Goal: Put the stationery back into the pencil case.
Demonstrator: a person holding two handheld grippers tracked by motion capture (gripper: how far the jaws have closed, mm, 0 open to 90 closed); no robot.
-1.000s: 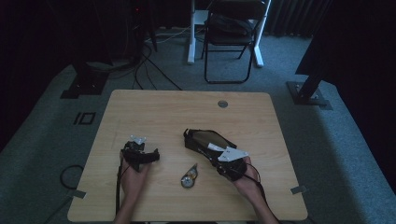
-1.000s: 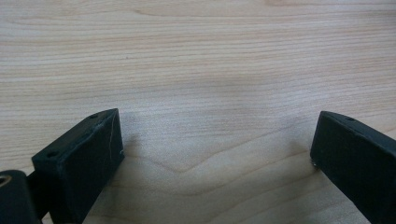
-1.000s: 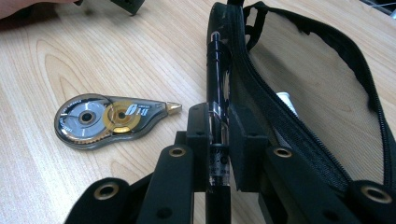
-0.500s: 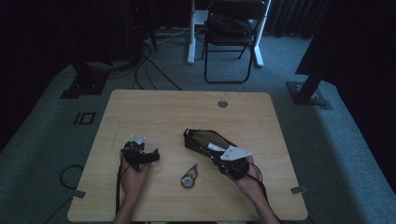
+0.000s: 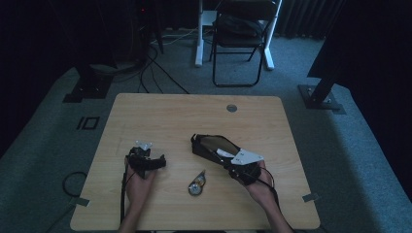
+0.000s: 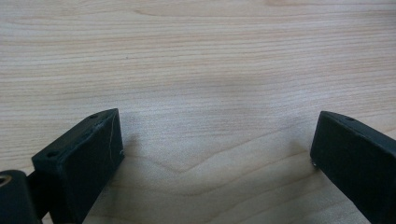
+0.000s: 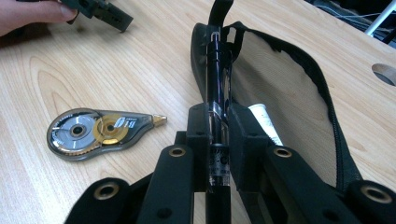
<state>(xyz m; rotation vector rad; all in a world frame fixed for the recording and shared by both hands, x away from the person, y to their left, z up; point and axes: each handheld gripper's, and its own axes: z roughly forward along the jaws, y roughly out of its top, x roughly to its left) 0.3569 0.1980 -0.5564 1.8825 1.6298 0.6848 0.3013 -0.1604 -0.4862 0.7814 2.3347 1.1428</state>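
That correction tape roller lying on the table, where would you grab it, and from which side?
Grip the correction tape roller across its wide rounded body, coming straight down from above. It lies flat on the table, so its two long edges are free for the jaws, while the narrow gold tip looks too small to hold. The open left hand-held gripper is free; the right hand-held gripper holds a pen.

High cam overhead, 2 gripper cams close, probably sharing table [image 5: 160, 114]

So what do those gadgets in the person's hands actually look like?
Both are black. The left gripper ends in two blocky jaws with small screw holes. The right gripper has brass-ringed rivets on its linkages and a grey three-cornered plate on top. Forearms are bare, no sleeves; black cables trail back.
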